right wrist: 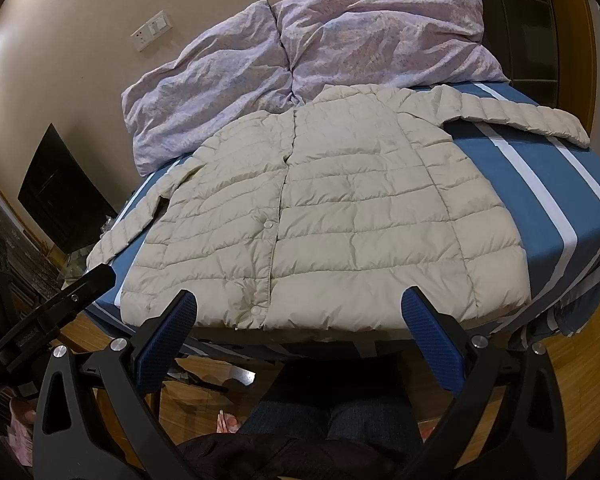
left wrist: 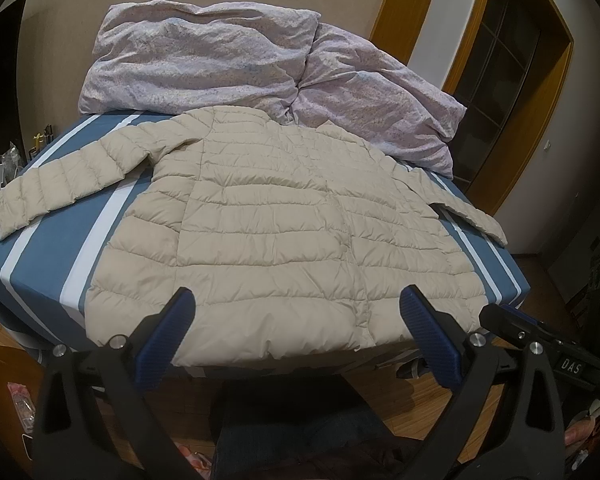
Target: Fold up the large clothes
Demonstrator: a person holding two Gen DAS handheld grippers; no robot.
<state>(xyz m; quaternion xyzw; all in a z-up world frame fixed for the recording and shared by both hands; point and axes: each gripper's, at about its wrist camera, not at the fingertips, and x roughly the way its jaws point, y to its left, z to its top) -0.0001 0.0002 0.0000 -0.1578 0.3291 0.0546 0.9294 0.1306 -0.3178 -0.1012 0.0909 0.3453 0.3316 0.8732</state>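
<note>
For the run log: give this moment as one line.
beige quilted puffer jacket flat, unfolded on blue striped bed | left gripper open | right gripper open

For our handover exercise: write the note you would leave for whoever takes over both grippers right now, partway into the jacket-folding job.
Left gripper: open, holding nothing, poised short of the hem.
Right gripper: open, holding nothing, also at the hem end.
Jacket: cream quilted, lying flat and buttoned on the striped blue bed, hem at the near edge, collar towards the lilac duvet. Left sleeve spread out sideways; right sleeve spread out the other way.
Done: jacket laid out flat; no fold visible.
Left: fold both sleeves in over the body, then fold the body up.
</note>
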